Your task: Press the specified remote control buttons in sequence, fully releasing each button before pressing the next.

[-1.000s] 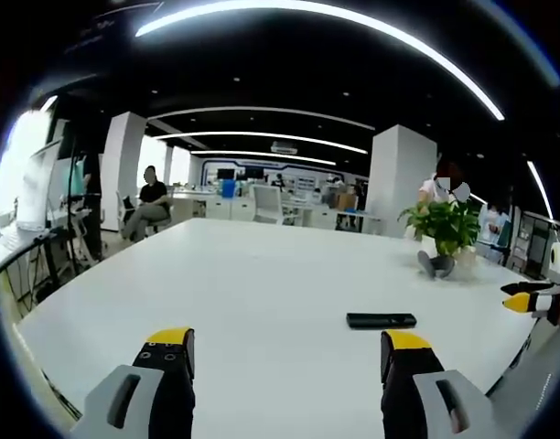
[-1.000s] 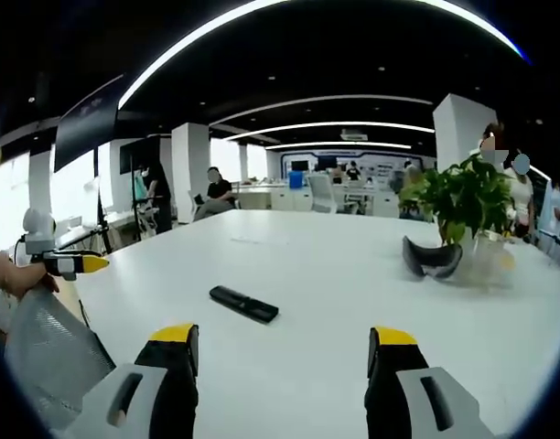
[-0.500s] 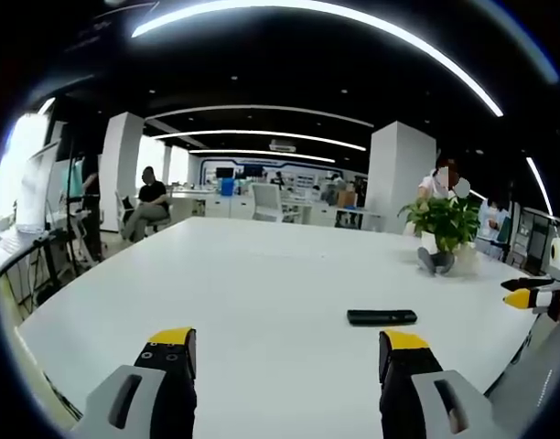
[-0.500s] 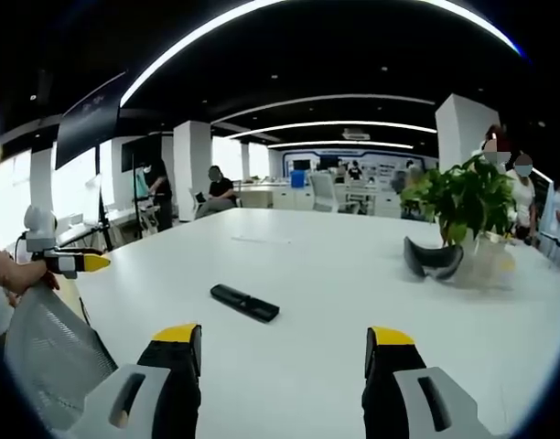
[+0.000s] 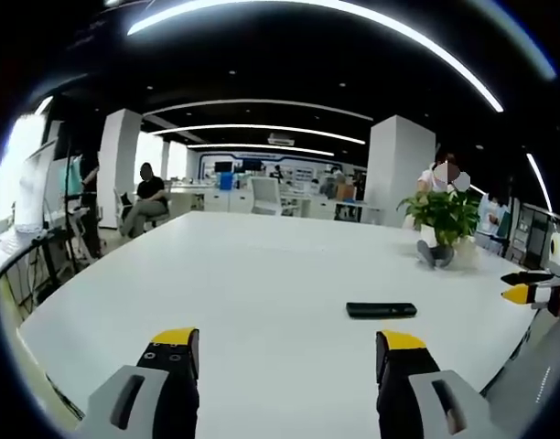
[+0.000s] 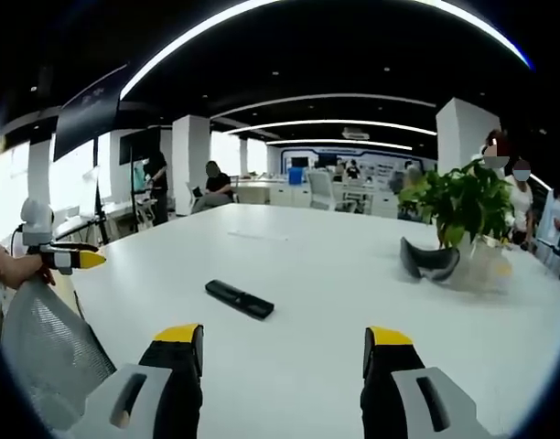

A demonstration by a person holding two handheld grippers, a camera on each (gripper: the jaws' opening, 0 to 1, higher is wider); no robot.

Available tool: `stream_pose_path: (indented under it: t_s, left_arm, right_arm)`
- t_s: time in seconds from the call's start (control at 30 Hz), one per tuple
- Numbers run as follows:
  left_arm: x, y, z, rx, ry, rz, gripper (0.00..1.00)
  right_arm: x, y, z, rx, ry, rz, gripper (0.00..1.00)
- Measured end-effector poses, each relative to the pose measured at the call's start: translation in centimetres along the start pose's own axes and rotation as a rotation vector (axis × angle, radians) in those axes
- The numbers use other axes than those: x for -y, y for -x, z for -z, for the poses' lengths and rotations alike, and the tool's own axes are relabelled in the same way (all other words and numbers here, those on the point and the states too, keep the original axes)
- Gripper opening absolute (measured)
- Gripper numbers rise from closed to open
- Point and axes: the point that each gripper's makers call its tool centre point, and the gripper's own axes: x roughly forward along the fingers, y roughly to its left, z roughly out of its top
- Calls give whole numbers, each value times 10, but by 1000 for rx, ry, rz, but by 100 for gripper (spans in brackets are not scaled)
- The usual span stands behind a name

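Here, a black remote control [image 5: 381, 310] is seen lying flat on the white desk [image 5: 243, 283], while the left gripper [image 5: 285, 340] and right gripper [image 6: 283, 337] are held wide apart above it, nothing grasped.

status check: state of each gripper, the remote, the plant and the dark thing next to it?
left gripper: open, empty, above the table, short of the remote
right gripper: open, empty, above the table
remote control: lying flat on the white table, untouched, apart from both grippers
potted plant: upright on the table
dark curved object: resting beside the plant
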Motion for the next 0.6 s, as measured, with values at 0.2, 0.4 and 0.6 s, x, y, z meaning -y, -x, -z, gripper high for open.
stream_pose_path:
  t_s: [0.2, 0.4, 0.6]
  left_arm:
    - [0, 1, -2, 11, -19, -7, 84]
    - [5, -3, -3, 12, -48, 24, 84]
    - [3, -3, -2, 18, -6, 35, 84]
  right_arm:
    - [6, 1, 4, -7, -33, 11, 72]
    - [14, 6, 0, 24, -56, 50, 71]
    - [28, 10, 2, 20, -81, 125, 69]
